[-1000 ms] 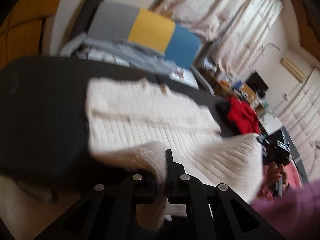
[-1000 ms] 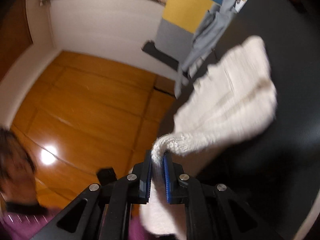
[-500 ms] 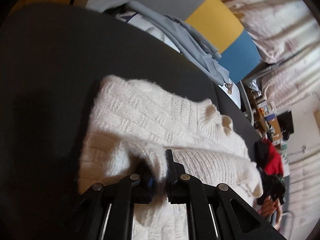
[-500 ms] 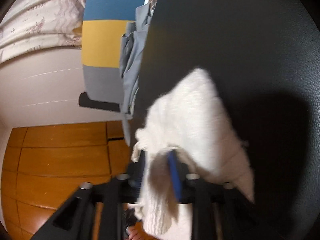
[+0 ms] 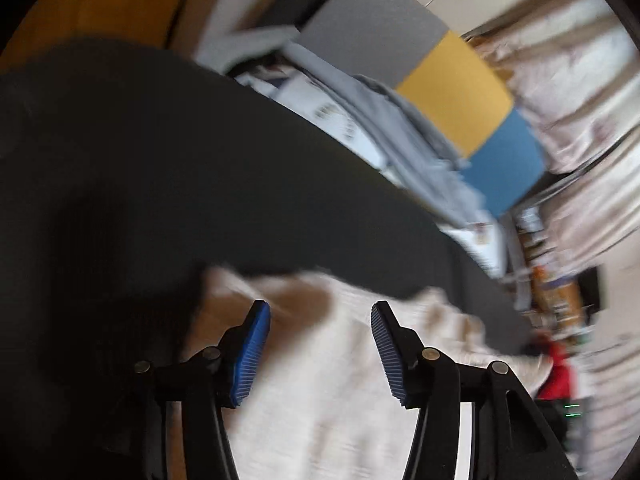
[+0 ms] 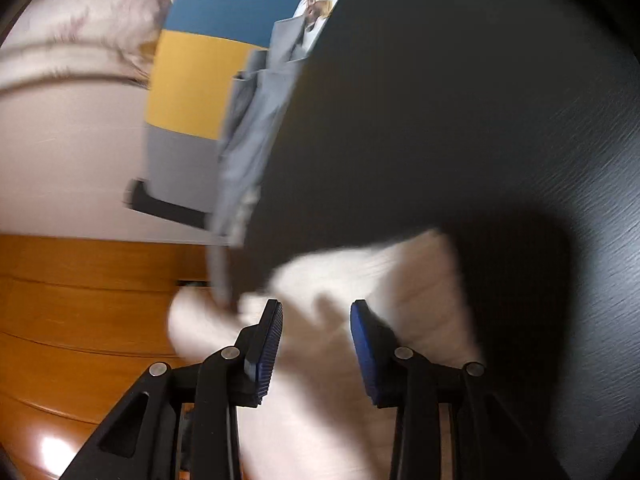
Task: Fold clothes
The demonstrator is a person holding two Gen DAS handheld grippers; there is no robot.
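A cream knitted sweater lies on the black table, blurred by motion. My left gripper hovers just over it, its jaws opening, the blue pads apart and clear of the knit. In the right wrist view the same sweater lies at the table's left edge, one part hanging over the side. My right gripper is above it with jaws opening; the cloth lies below the gap and the blue pads do not press on it.
Grey clothes are piled at the table's far edge beside a grey, yellow and blue panel. Curtains hang behind. A red garment lies at the far right. Wooden floor shows beyond the table's left edge.
Both grippers carried the sweater's edge across and down onto the table, then let go. Their jaws went from shut on the knit to apart, and the cloth now lies loose beneath them.
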